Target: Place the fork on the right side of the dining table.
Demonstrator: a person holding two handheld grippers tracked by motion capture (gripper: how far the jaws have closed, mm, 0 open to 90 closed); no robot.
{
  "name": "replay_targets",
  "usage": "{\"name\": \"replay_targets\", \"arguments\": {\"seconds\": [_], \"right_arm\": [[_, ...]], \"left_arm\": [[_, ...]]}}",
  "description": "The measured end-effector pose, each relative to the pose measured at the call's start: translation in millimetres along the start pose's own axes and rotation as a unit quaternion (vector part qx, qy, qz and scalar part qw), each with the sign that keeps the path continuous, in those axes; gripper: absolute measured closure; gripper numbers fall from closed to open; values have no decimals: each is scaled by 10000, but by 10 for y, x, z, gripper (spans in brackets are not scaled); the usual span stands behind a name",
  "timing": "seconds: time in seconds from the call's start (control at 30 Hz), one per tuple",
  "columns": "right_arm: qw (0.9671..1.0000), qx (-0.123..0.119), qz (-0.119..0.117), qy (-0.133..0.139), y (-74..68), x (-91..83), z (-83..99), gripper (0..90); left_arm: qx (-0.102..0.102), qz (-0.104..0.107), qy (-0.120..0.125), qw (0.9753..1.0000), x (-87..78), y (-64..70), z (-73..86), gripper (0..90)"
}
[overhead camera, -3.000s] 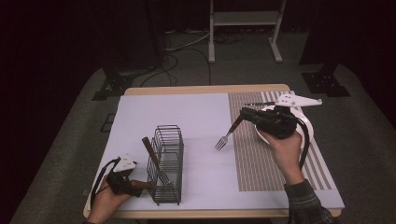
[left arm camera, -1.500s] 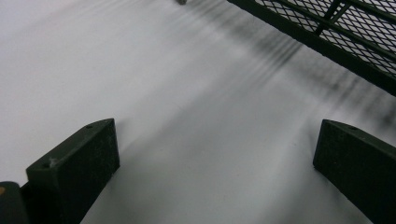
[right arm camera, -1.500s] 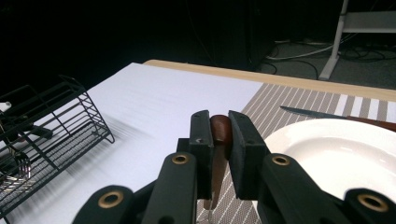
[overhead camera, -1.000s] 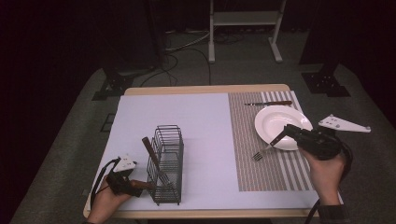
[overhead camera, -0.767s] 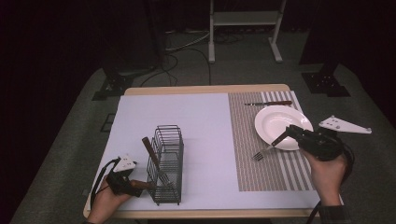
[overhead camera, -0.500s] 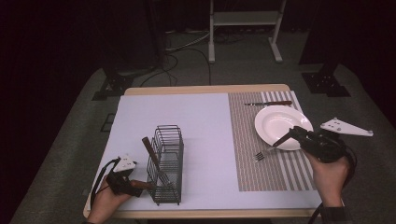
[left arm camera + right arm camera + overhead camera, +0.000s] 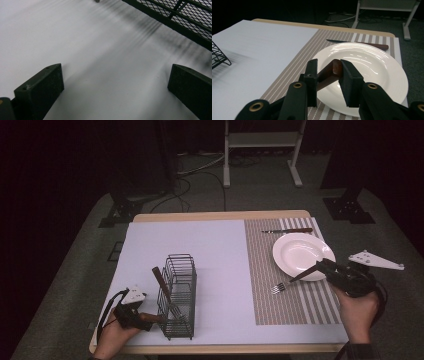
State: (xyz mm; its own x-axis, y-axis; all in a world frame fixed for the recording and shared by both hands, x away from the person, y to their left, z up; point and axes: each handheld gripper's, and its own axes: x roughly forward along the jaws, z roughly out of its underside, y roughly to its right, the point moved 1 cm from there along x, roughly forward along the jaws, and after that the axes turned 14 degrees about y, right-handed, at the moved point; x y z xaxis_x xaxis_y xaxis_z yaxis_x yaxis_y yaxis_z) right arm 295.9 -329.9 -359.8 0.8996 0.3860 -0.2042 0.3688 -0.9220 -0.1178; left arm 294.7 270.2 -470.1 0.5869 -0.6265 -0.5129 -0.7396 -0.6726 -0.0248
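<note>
Right gripper (image 7: 320, 266) was at the right edge of the table (image 7: 210, 216), hand (image 7: 357, 309) coming in from the bottom, wrist angled so the fingers (image 7: 312, 72) pointed left and away toward the plate (image 7: 300, 254). Fingers were narrow, clamped on the brown wooden handle of the fork (image 7: 295, 278). Fork sloped down to the left: handle end up over the near rim of the white plate, tines down at the striped placemat (image 7: 270, 295), just beside the plate. Right gripper view confirmed the handle (image 7: 329, 72) pinched between both fingers with the plate right behind. A knife (image 7: 287, 230) lay on the placemat past the plate's far rim. Left gripper (image 7: 131, 312) sat low at the near-left corner, hand (image 7: 111, 340) resting at the table edge, pointed at the base of the wire cutlery rack (image 7: 177, 295). Its fingers (image 7: 40, 87) were wide apart, nothing between them, just above the white mat (image 7: 100, 62). One wooden-handled utensil (image 7: 162, 287) leaned inside the rack.
</note>
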Motion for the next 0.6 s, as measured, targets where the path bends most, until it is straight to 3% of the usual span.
{"name": "replay_targets", "arguments": {"seconds": [0.6], "right_arm": [[9987, 251, 342, -271, 190, -65, 183, 628]], "left_arm": [[-2, -2, 12, 10000, 2, -1, 0, 0]]}}
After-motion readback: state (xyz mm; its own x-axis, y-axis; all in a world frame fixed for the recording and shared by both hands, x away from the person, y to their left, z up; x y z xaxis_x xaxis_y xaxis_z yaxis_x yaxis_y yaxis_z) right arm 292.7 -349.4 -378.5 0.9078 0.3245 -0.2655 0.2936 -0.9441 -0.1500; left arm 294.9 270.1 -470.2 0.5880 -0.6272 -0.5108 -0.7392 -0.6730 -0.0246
